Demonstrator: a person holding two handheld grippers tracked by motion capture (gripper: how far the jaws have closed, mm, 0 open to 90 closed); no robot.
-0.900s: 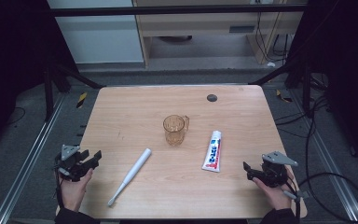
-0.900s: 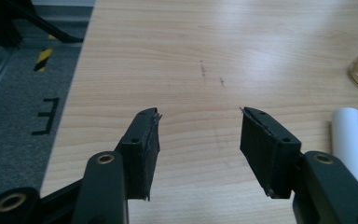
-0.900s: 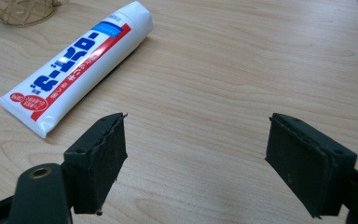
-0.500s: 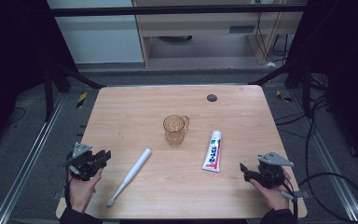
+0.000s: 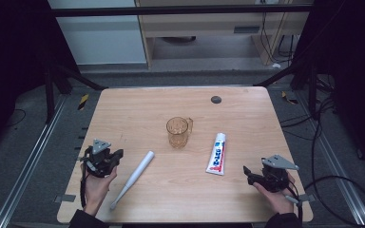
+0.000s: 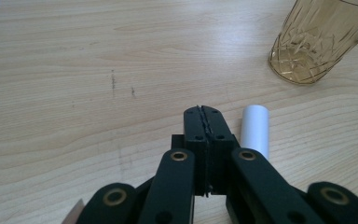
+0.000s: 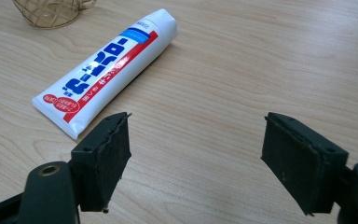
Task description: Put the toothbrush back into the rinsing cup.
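Landmark: amber glass mug (image 5: 179, 132), upright near the middle of the table (image 5: 123, 109)
Cut off: in the left gripper view the mug's rim runs out of frame; the white stick (image 6: 255, 130) shows one blunt end, the rest hidden behind the jaws
White stick: lies left of and nearer than the mug; long axis diagonal, thick end toward the mug, thin end toward the person
Toothpaste tube (image 5: 216, 153): right of the mug; cap end away from the person
Left hand-held gripper (image 5: 105, 160): jaws pressed together on nothing; just left of the stick
Right hand-held gripper (image 5: 250, 174): jaws spread wide; near the tube's crimped end, apart from it
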